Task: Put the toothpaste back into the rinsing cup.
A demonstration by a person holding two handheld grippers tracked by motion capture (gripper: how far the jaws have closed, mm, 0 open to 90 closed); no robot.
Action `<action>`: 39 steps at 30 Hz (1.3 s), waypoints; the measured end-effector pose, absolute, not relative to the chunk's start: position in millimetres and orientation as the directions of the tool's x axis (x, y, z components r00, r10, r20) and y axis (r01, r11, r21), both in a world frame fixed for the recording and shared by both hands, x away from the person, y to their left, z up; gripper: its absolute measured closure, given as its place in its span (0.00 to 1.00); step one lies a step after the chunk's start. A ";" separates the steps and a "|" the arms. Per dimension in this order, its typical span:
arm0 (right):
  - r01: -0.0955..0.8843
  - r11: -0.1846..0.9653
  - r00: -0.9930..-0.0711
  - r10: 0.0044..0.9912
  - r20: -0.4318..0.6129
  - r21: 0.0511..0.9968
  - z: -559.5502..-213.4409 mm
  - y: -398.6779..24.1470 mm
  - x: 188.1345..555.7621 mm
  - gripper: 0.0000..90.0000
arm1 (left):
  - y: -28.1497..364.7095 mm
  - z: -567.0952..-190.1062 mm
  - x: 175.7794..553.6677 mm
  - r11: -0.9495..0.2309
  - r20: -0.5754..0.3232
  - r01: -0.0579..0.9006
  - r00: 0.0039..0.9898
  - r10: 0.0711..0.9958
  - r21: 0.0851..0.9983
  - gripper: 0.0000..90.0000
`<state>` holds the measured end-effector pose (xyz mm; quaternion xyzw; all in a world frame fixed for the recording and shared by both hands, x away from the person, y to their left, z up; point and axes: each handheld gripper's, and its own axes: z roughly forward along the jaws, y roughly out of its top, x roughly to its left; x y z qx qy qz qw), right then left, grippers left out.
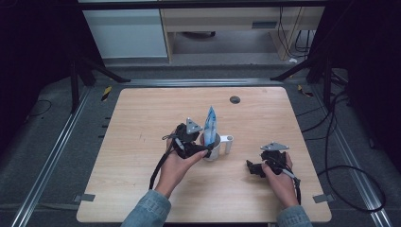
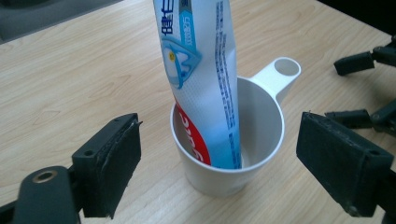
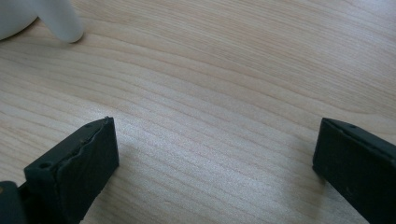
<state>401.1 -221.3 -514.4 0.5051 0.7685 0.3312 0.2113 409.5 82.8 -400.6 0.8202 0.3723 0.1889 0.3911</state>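
Observation:
A white cup (image 1: 214, 150) with a side handle (image 1: 228, 142) stands near the middle of the wooden table (image 1: 142, 118). A blue, white and red toothpaste tube (image 1: 210, 124) stands upright in it, leaning on the cup's rim (image 2: 275, 135). My left gripper (image 1: 204, 149) is at the cup's near left side. In the left gripper view the gripper (image 2: 219, 135) is open, its jaws spread wider than the cup (image 2: 224, 172) and apart from it, the tube (image 2: 201, 70) between them. My right gripper (image 1: 251, 166) is open low over bare wood, right of the cup, with nothing between its jaws (image 3: 215, 140).
The cup's handle (image 3: 56, 18) shows at the top left of the right gripper view. A dark round grommet (image 1: 235, 99) sits in the table's far edge area. Black cables (image 1: 331, 156) trail over the floor to the right of the table.

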 end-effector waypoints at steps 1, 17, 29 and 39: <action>0.636 0.270 -0.400 0.916 0.010 0.723 -514.4 -221.3 401.1 0.01 | 84.3 -398.8 407.4 -0.428 0.030 0.459 0.654 0.756 0.779 0.14; 0.632 0.276 -0.403 0.915 0.003 0.724 -514.6 -221.4 401.2 0.01 | 106.7 -390.0 402.2 -0.539 0.125 0.483 0.654 0.746 0.690 0.10; 0.632 0.275 -0.403 0.915 0.003 0.724 -514.7 -221.4 401.3 0.01 | 122.5 -386.0 412.2 -0.490 0.105 0.519 0.604 0.790 0.700 0.09; 0.634 0.272 -0.399 0.917 0.004 0.724 -514.6 -221.2 400.8 0.01 | 151.0 -381.2 426.5 -0.453 0.101 0.557 0.548 0.830 0.697 0.10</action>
